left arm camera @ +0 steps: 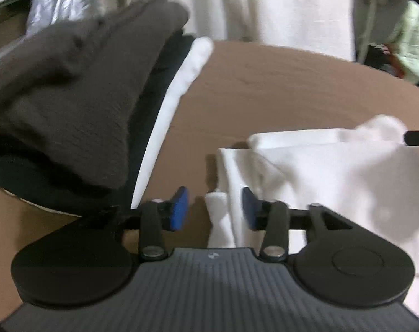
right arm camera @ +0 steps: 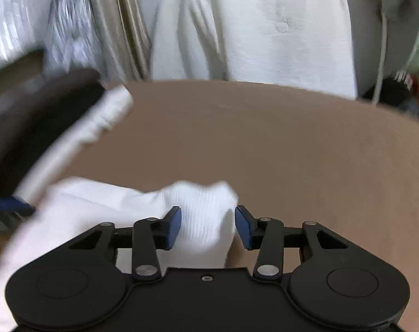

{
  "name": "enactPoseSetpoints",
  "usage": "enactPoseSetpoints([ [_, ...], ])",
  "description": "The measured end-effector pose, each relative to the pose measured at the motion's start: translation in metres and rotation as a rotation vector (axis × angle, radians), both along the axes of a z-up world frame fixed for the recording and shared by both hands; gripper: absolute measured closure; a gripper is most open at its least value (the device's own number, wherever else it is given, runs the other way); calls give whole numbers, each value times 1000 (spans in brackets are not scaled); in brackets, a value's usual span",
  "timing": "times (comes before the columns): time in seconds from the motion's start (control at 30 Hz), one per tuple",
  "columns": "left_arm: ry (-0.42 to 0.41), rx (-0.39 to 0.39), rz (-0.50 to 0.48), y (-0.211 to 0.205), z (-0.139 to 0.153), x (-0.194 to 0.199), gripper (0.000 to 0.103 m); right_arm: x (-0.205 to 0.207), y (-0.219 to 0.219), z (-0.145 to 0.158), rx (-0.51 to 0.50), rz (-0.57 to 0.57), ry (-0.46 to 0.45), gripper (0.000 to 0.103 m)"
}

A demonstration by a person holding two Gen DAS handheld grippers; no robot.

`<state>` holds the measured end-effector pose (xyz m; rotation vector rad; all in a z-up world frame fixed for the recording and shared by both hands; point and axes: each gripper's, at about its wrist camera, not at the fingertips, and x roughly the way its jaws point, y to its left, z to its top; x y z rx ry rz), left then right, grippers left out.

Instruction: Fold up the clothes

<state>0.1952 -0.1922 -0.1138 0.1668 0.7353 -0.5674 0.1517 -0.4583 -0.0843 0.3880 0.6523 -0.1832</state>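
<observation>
A white garment [left arm camera: 320, 171] lies partly folded on the brown table [left arm camera: 264, 83]. My left gripper [left arm camera: 214, 209] is open over its left edge. A narrow flap of the cloth sits between the blue pads [left arm camera: 179, 207], with a gap to the left pad. My right gripper [right arm camera: 208, 227] is open around a bunched corner of the same white garment [right arm camera: 204, 207], which fills most of the space between its pads [right arm camera: 173, 227]. The right gripper's tip [left arm camera: 417, 137] shows at the far edge of the left wrist view.
A stack of folded clothes [left arm camera: 71, 96] sits on the table's left side, dark grey on top, then black and white layers. White and pale fabrics [right arm camera: 251, 27] hang behind the table's far edge. Bare table top [right arm camera: 292, 152] stretches ahead and to the right.
</observation>
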Motion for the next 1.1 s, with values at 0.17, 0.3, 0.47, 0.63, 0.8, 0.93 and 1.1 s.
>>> enactPoseSetpoints([
  [0.17,110,-90,-149,-3,25,-13,28,-31,15,-6,105,57,21,44],
  [0.3,161,225,-129,-13,-15,-16,26,-58,46,-23,66,116,107,33],
  [0.47,200,248,-26,8,-18,-23,26,-114,70,-52,171,149,212,28],
  [0.63,160,250,5,33,-12,-43,26,-138,82,-56,213,270,229,28],
  [0.8,158,16,17,62,15,-42,29,-138,73,-43,206,388,285,28],
  [0.93,209,-81,-11,69,15,-35,28,-123,70,-6,67,500,298,29],
  [1.1,248,-141,-62,65,11,-35,28,-49,61,53,24,534,202,27],
])
